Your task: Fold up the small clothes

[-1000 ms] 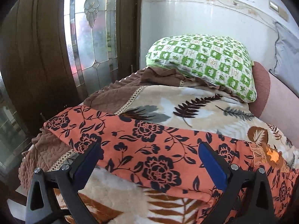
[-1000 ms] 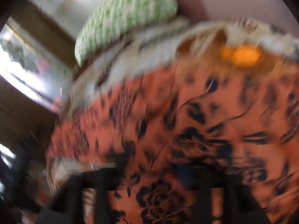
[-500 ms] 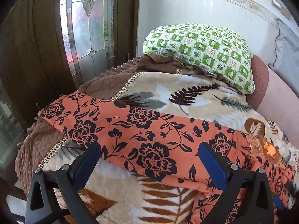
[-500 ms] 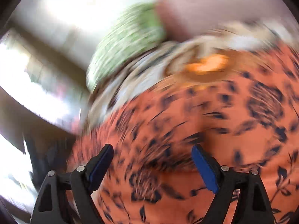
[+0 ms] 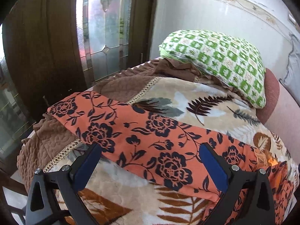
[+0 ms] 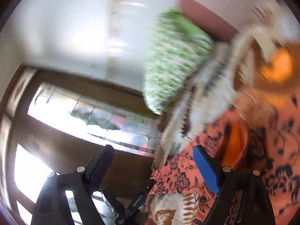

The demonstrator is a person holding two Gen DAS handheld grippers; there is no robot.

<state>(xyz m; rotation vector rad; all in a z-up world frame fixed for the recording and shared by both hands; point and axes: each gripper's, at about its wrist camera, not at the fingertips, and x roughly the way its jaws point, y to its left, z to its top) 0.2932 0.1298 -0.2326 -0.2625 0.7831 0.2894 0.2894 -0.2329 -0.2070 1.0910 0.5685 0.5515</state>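
An orange garment with black flowers (image 5: pixel 150 142) lies folded into a long strip across the leaf-print blanket (image 5: pixel 187 97). My left gripper (image 5: pixel 150 161) hovers over the strip's near edge, open, with its blue pads (image 5: pixel 211 166) wide apart and nothing pressed between them. The right wrist view is blurred and rolled over. There my right gripper (image 6: pixel 153 161) is open and empty in the air. The same garment (image 6: pixel 271 150) lies to its right and below it.
A green-and-white pillow (image 5: pixel 215 60) rests at the far end on a brown quilted cover (image 5: pixel 46 146). A wooden door with leaded glass (image 5: pixel 105 30) stands at the left, a pale wall behind. A pinkish backrest (image 5: pixel 281 116) runs along the right.
My right gripper has lifted off the garment and rolled; it now faces the door and wall. The left view shifted slightly, and the garment strip looks unchanged.
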